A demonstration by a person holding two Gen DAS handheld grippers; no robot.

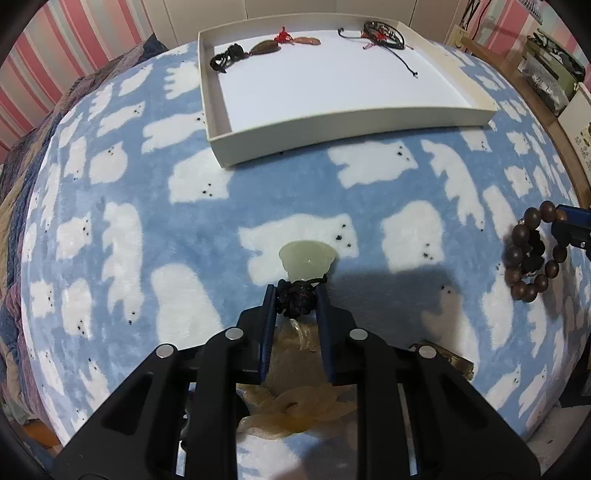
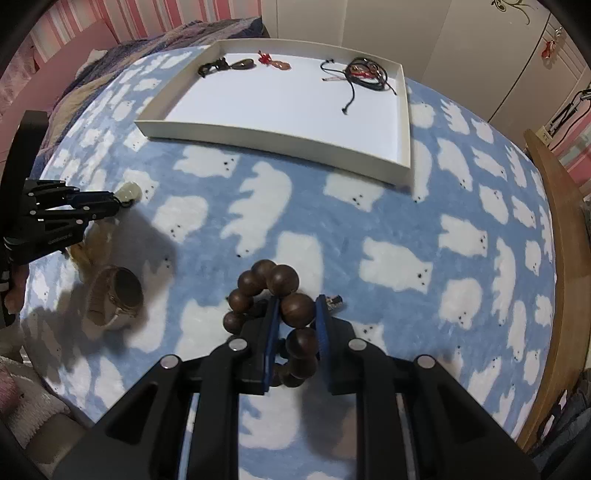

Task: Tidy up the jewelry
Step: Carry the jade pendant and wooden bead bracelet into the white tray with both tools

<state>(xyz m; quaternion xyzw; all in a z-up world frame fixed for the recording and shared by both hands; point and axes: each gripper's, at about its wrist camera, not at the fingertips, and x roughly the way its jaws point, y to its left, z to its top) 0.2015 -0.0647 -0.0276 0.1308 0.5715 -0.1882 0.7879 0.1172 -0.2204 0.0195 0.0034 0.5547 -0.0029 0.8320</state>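
Observation:
My left gripper (image 1: 295, 292) points down at the blue bear-print blanket (image 1: 184, 229), shut on the black knotted cord (image 1: 295, 302) of a pale green jade pendant (image 1: 306, 258) that sticks out past the fingertips. The right wrist view shows this gripper (image 2: 115, 205) at the far left with the pendant (image 2: 129, 192) at its tip. My right gripper (image 2: 297, 300) is shut on a dark wooden bead bracelet (image 2: 295, 310), one bead pinched between the blue pads. The bracelet (image 1: 528, 254) hangs at the right edge of the left wrist view.
A shallow white tray (image 1: 351, 122) lies farther back with a brown pendant (image 1: 264, 47), a red-knotted amber piece (image 1: 299, 38) and black cord bracelets (image 1: 384, 31). A watch (image 2: 118, 295) and a yellowish carved chain (image 1: 295, 410) lie near the left gripper. A wooden bed edge (image 2: 554, 221) runs along the right.

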